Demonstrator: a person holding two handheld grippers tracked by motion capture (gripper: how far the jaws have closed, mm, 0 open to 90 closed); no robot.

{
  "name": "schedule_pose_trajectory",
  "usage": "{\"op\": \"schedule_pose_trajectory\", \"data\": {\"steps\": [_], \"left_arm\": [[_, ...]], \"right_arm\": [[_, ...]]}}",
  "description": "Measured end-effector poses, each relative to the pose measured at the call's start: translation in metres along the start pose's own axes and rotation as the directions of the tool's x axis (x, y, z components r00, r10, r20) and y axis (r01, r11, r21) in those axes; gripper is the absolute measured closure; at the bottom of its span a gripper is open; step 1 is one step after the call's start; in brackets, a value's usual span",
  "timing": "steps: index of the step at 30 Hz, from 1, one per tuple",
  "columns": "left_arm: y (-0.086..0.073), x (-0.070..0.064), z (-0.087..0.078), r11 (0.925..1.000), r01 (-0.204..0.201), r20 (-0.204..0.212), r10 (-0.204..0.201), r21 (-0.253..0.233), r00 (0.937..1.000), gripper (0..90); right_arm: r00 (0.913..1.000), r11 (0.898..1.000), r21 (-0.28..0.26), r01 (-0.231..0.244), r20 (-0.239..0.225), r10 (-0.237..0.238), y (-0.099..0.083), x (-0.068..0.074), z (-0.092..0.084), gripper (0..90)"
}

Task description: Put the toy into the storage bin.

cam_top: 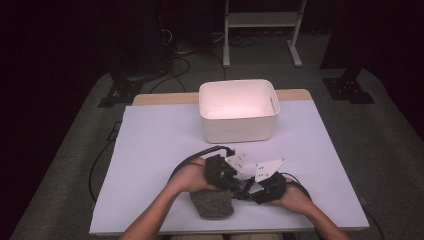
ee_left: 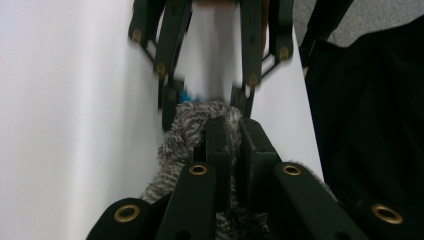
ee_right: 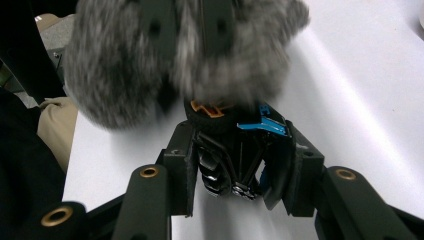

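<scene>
A person is sitting at a table covered by a pale lavender-white sheet, with a strip of light wood showing along its far edge. Both forearms are coming in from the near side, each hand carrying a black two-jaw gripper.

The left gripper is pinching a grey fuzzy cloth pouch, its jaws pressed together on a fold of the fabric; in the left gripper view the jaws are standing almost touching, with the fuzzy grey material bunched around them. The pouch is lying on the sheet near the table's front edge, just below and between the two hands.

The right gripper is clamping a small toy car, black with blue and orange parts and a treaded tyre, the pads pressing on both its sides. In the right gripper view the car is sitting just in front of the blurred grey pouch, touching or nearly touching it; which of the two I cannot tell.

A white plastic bin with cut-out handles is standing on the far half of the sheet, well apart from the hands.

The table is resting on grey carpet. The room behind is lying in darkness, with black cables trailing on the floor, black stand feet to either side, and the white legs of a frame beyond.
</scene>
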State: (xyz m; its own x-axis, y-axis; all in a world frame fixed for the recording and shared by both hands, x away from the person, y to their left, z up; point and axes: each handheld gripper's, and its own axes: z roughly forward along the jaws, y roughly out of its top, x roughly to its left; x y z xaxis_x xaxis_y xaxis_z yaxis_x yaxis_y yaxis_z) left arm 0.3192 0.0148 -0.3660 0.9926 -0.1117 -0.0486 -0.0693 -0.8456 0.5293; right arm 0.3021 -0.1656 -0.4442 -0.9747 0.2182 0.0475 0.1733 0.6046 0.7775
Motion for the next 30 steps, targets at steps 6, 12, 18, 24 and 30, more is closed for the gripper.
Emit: {"op": "schedule_pose_trajectory", "data": {"steps": [6, 12, 18, 24, 30], "left_arm": [[0.001, 0.003, 0.001, 1.0, -0.001, -0.004, 0.001, 0.006, 1.0, 84.0], [-0.016, 0.005, -0.011, 0.9995, 0.03, -0.028, -0.03, -0.015, 0.9992, 83.6], [-0.007, 0.005, -0.005, 0.9996, 0.014, -0.018, -0.015, -0.025, 0.9997, 83.5], [-0.001, 0.007, 0.001, 0.9996, 0.009, -0.004, -0.009, -0.028, 1.0, 83.5], [-0.015, 0.007, -0.009, 0.9998, 0.016, -0.024, -0.016, -0.016, 0.9996, 83.8]], "right_arm": [[1.0, 1.0, -0.009, -0.005, 0.002, 0.005, -0.001, 0.001, 0.0, 55.8], [1.0, 1.0, -0.013, 0.002, -0.001, -0.002, -0.001, 0.001, 0.0, 57.0], [1.0, 1.0, -0.019, -0.004, -0.008, 0.004, -0.002, 0.0, 0.001, 56.2], [1.0, 1.0, -0.025, -0.001, -0.008, 0.001, -0.001, 0.001, 0.002, 56.7], [1.0, 1.0, -0.016, 0.008, -0.003, -0.008, 0.001, 0.001, 0.002, 57.0]]}}
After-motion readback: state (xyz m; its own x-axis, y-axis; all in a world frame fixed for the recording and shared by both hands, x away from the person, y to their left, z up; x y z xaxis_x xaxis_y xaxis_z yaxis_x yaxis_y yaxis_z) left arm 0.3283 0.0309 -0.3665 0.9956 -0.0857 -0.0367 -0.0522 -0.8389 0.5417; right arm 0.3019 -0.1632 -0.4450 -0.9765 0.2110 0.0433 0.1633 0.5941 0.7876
